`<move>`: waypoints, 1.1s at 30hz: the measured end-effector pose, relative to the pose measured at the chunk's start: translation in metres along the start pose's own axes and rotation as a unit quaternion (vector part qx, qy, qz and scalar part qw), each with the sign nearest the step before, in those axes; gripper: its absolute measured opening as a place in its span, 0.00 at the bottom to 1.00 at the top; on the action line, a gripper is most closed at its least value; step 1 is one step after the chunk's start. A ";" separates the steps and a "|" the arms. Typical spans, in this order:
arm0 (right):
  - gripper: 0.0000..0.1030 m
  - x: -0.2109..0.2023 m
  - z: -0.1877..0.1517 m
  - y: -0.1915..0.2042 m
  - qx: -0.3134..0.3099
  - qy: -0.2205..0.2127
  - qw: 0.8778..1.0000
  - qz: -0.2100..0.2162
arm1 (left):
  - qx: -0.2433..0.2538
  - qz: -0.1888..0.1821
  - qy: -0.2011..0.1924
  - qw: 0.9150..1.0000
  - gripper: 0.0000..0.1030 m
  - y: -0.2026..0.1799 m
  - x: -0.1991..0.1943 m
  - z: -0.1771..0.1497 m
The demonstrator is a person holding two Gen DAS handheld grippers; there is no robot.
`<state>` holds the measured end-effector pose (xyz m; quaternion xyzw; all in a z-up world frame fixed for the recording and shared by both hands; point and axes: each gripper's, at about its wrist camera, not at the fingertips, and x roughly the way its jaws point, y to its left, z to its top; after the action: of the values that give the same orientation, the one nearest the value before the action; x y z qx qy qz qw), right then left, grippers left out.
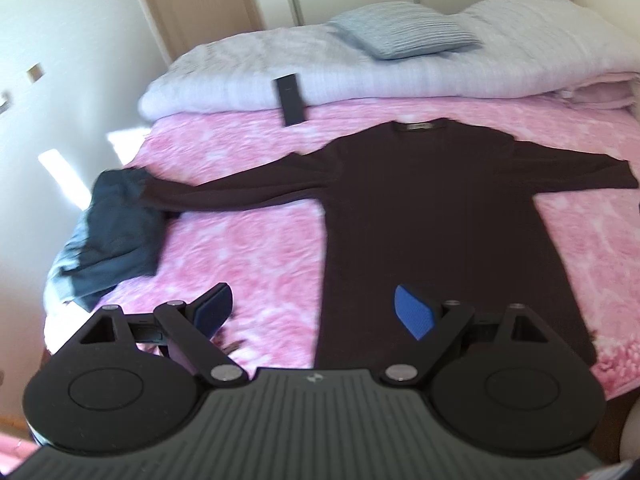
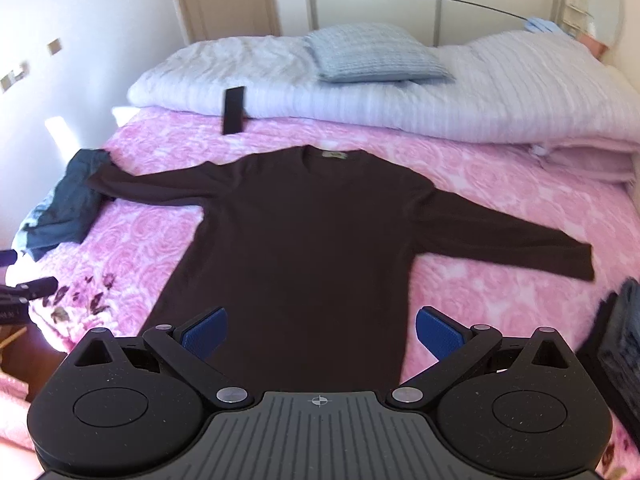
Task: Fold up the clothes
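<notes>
A dark brown long-sleeved sweater lies flat on the pink bedspread, neck to the far side, both sleeves spread out; it also shows in the right wrist view. My left gripper is open and empty above the sweater's lower left hem. My right gripper is open and empty above the sweater's lower hem, its blue pads wide apart.
A crumpled dark grey-blue garment lies at the bed's left edge, touching the left cuff. A black flat object leans on the folded white duvet, with a striped pillow on top. A dark object sits at the right edge.
</notes>
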<state>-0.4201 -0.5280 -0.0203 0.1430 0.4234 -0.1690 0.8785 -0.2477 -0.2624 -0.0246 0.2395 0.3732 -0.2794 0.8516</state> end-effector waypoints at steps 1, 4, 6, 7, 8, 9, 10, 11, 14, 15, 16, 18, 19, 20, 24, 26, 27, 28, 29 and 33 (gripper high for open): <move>1.00 0.005 0.001 0.006 -0.010 -0.001 1.000 0.007 | -0.006 0.010 0.002 1.000 0.84 0.011 0.001 -0.002; 1.00 0.018 0.007 0.028 -0.041 -0.005 0.999 0.029 | -0.027 0.042 0.006 0.999 0.84 0.048 0.006 -0.010; 1.00 0.027 0.013 0.048 -0.065 -0.014 0.997 0.041 | -0.043 0.053 0.007 0.998 0.84 0.078 0.015 -0.011; 1.00 0.031 0.016 0.059 -0.077 -0.019 0.996 0.047 | -0.049 0.057 0.008 0.997 0.84 0.093 0.021 -0.011; 1.00 0.036 0.019 0.069 -0.089 -0.023 0.994 0.053 | -0.056 0.061 0.008 0.997 0.84 0.109 0.027 -0.010; 1.00 0.043 0.022 0.079 -0.099 -0.027 0.993 0.058 | -0.062 0.060 0.006 0.996 0.84 0.127 0.037 -0.007; 1.00 0.051 0.027 0.091 -0.109 -0.030 0.992 0.060 | -0.068 0.058 0.004 0.996 0.84 0.144 0.047 -0.005; 1.00 0.061 0.031 0.104 -0.118 -0.033 0.990 0.063 | -0.075 0.057 0.002 0.996 0.84 0.162 0.057 -0.002; 1.00 0.094 0.048 0.147 -0.148 -0.032 0.987 0.057 | -0.095 0.038 0.002 0.995 0.84 0.225 0.112 0.013; 1.00 0.108 0.054 0.163 -0.154 -0.032 0.986 0.053 | -0.101 0.031 0.002 0.994 0.84 0.245 0.130 0.018; 1.00 0.122 0.061 0.178 -0.158 -0.032 0.986 0.047 | -0.108 0.025 0.002 0.994 0.84 0.266 0.149 0.023; 1.00 0.154 0.075 0.209 -0.163 -0.029 0.986 0.035 | -0.138 0.004 0.003 0.990 0.83 0.310 0.197 0.031; 1.00 0.172 0.084 0.226 -0.163 -0.024 0.986 0.028 | -0.153 -0.007 0.003 0.988 0.83 0.331 0.221 0.035; 1.00 0.190 0.092 0.242 -0.162 -0.019 0.986 0.020 | -0.168 -0.019 0.000 0.986 0.83 0.352 0.247 0.038; 1.00 0.259 0.122 0.316 -0.200 -0.019 0.979 0.013 | -0.205 -0.059 -0.003 0.977 0.80 0.410 0.344 0.047; 1.00 0.293 0.134 0.349 -0.232 -0.028 0.972 0.016 | -0.222 -0.084 -0.004 0.971 0.75 0.431 0.390 0.050; 1.00 0.310 0.137 0.364 -0.251 -0.027 0.968 0.016 | -0.231 -0.091 0.001 0.969 0.74 0.436 0.409 0.049; 1.00 0.327 0.141 0.377 -0.266 -0.024 0.964 0.015 | -0.240 -0.098 0.006 0.966 0.72 0.442 0.428 0.048; 1.00 0.343 0.144 0.388 -0.275 -0.021 0.961 0.017 | -0.250 -0.105 0.012 0.963 0.68 0.447 0.447 0.048; 1.00 0.394 0.156 0.415 -0.295 -0.011 0.955 0.021 | -0.334 -0.151 0.000 0.930 0.58 0.467 0.488 0.041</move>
<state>0.0917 -0.2843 -0.1937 -0.1161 0.4412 -0.0196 0.8896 0.3550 -0.0925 -0.2823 -0.1181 0.4770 -0.2642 0.8299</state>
